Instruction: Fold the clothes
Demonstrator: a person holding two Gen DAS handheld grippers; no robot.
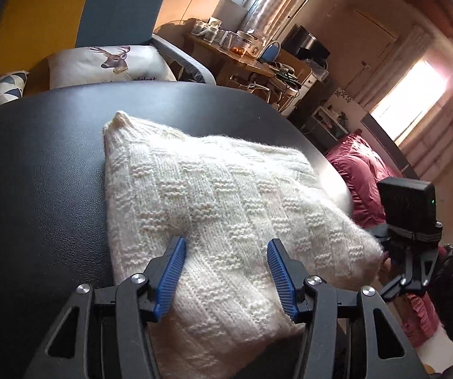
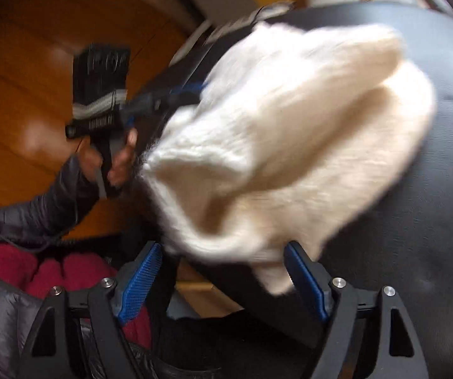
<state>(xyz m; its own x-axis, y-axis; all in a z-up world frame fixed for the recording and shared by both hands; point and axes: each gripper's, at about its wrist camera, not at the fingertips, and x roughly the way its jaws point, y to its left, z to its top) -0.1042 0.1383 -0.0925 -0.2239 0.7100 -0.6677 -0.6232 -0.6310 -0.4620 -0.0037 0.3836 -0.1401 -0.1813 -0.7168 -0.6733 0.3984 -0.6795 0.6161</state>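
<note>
A cream knit sweater [image 1: 213, 195], folded into a thick rectangle, lies on the black table [image 1: 37, 173]. My left gripper [image 1: 226, 252] is open, its blue pads [image 1: 172, 265] spread over the sweater's near part. My right gripper [image 1: 389, 246] is at the sweater's right corner, its fingertips hidden there. The right wrist view is blurred by motion. In it the sweater [image 2: 305, 132] looks bunched, with its near edge between the open blue pads [image 2: 141, 278] of my right gripper [image 2: 223, 259]. My left gripper [image 2: 194, 91], held by a hand [image 2: 122, 158], touches the far side.
A sofa with a deer-print cushion [image 1: 109, 63] stands behind the table. A cluttered wooden desk [image 1: 242, 53] is at the back. A pink-red garment [image 1: 359, 173] lies past the table's right edge. A dark puffer sleeve [image 2: 37, 208] and wooden floor [image 2: 21, 79] are to the left.
</note>
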